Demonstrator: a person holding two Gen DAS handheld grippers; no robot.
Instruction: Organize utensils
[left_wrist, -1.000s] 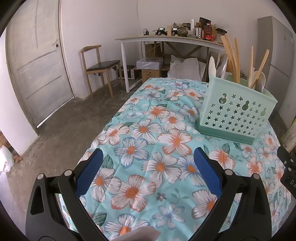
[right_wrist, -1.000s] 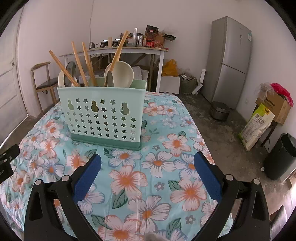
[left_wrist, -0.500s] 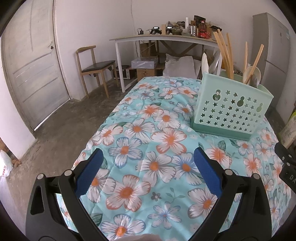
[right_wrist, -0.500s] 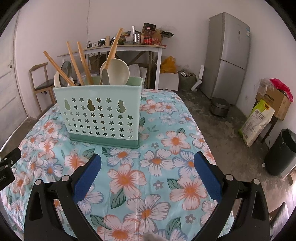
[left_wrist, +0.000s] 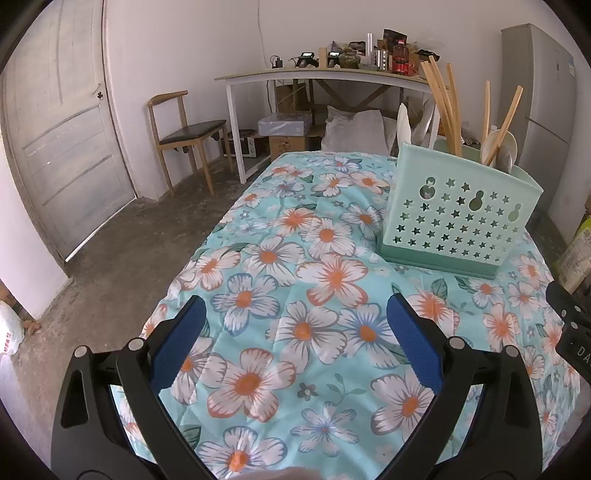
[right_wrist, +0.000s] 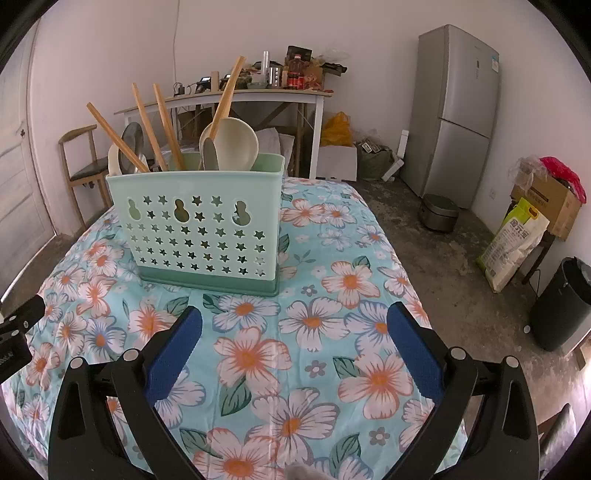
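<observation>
Utensils (right_wrist: 173, 136) stand upright in the mint holder (right_wrist: 199, 225) on the floral worktop (right_wrist: 332, 295), ahead and left of the right hand-held gripper (right_wrist: 294, 328), ahead-right of the farther left hand-held gripper (left_wrist: 294, 321), both spread and empty.

Both wrist views low over table (left_wrist: 280, 221), facing forward; left angled rightward, right leftward; shared: basket (right_wrist: 207, 229) nearby.

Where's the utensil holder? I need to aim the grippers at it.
The mint utensil holder stands on the floral tablecloth, left of centre in the right wrist view, ahead of the open right gripper.
</observation>
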